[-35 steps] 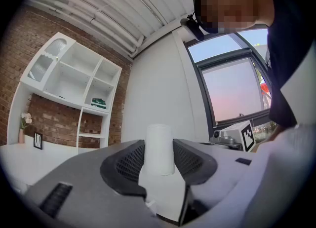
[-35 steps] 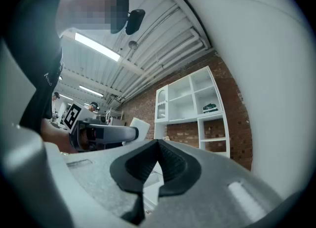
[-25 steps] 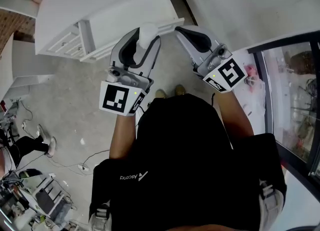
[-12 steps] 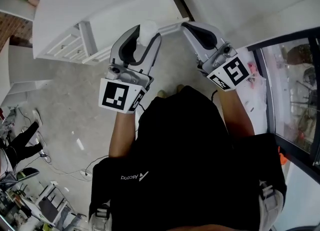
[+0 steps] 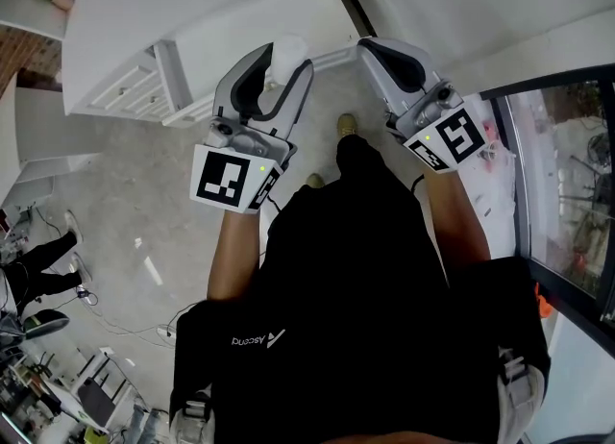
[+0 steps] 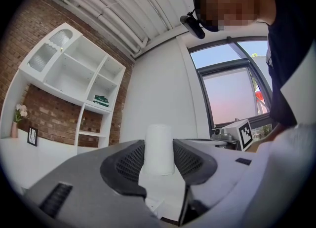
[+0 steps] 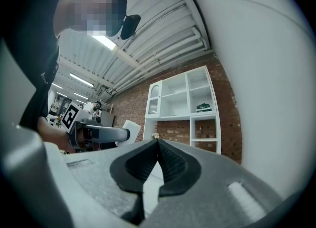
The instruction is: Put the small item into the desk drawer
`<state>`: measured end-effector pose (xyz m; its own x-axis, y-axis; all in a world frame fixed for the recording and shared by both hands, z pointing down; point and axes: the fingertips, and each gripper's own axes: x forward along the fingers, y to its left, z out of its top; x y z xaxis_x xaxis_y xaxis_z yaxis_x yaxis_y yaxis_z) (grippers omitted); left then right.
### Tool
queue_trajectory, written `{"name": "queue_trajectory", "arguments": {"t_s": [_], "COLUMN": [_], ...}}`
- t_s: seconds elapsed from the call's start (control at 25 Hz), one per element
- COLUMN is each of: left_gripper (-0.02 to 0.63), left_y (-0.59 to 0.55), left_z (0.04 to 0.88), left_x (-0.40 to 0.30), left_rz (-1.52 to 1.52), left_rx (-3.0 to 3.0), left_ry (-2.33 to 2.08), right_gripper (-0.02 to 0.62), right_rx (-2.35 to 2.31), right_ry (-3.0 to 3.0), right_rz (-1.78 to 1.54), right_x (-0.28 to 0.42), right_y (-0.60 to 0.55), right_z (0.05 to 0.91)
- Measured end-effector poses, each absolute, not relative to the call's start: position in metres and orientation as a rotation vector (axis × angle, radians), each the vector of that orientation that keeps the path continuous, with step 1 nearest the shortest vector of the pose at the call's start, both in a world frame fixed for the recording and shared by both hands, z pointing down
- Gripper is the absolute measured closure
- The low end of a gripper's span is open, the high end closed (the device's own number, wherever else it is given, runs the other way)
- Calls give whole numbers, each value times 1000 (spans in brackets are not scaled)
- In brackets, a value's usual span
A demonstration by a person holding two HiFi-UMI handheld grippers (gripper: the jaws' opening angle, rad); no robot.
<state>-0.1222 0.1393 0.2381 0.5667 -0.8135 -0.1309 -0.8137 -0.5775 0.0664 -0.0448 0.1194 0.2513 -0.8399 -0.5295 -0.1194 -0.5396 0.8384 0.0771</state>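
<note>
The small white cylindrical item (image 6: 159, 149) sat clamped upright between the dark ribbed pads of the left gripper (image 5: 286, 60), held in the air above the grey concrete floor (image 5: 144, 202), just short of the white desk (image 5: 192, 10). The right gripper (image 7: 157, 145) had its jaws pressed together on nothing. The pick-up looked done; reaching the desk, opening a drawer and placing the item inside remained. White drawer fronts (image 5: 130, 91) seemed closed, though too small to be sure, and the jaws hid the item's lower end.
</note>
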Motion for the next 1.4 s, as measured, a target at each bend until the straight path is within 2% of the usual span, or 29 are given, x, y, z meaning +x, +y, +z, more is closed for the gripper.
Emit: {"name": "queue_trajectory", "arguments": {"t_s": [0.84, 1.4], "left_gripper": [433, 433], "left_y": [-38, -137], "left_z": [295, 383], "left_x": [-92, -70], "left_rz": [27, -298], "left_rx": [-2809, -2889], "left_ry": [1581, 1723], "right_gripper": [595, 595], "right_rx": [-735, -614], "right_ry": [2977, 3047], "right_rz": [140, 64], "right_x": [-19, 6], "right_y": [-68, -164], "right_z": [283, 314]}}
